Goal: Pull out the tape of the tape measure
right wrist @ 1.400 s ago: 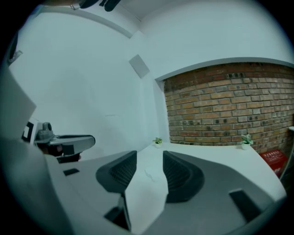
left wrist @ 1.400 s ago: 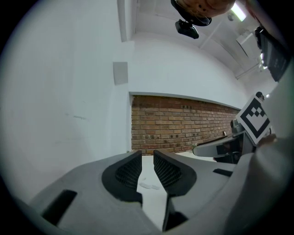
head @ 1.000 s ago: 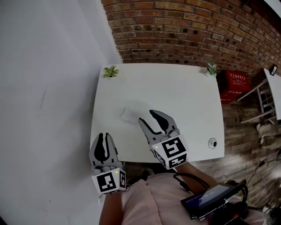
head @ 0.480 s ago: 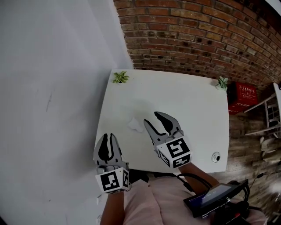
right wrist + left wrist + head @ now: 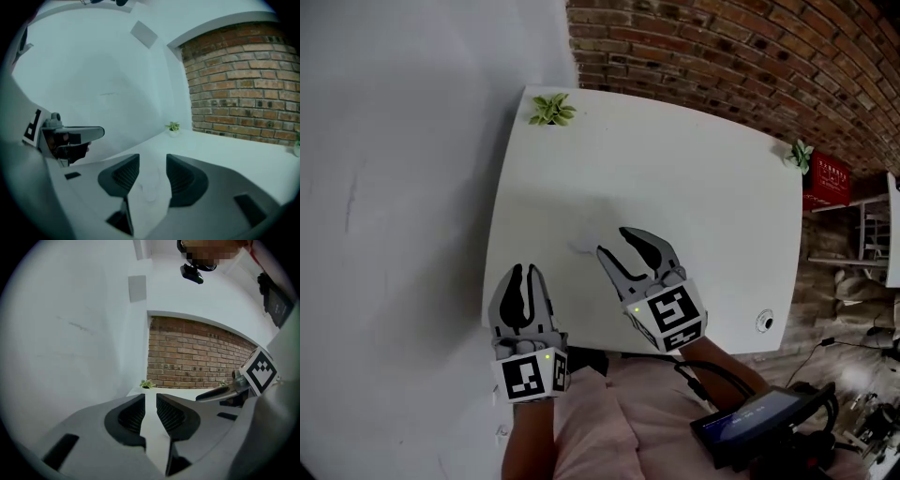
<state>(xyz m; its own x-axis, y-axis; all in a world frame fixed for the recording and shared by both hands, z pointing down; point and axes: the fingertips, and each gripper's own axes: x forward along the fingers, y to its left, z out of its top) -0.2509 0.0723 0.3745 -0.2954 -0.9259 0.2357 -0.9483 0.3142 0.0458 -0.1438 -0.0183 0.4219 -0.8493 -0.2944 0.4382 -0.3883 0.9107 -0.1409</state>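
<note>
Overhead, a pale blur, probably the tape measure (image 5: pixel 581 248), lies on the counter (image 5: pixel 675 169) just before my right fingers (image 5: pixel 645 249). Left gripper view: left fingers (image 5: pixel 129 416) barely apart, empty. Right gripper view: fingers wide, empty; I'd clamp the rigid case, then pinch its springy tab.

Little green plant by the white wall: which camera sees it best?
The head view: the plant sits clear from above on the table's far corner. The left gripper view and right gripper view show it only as a tiny, distant green speck.
</note>
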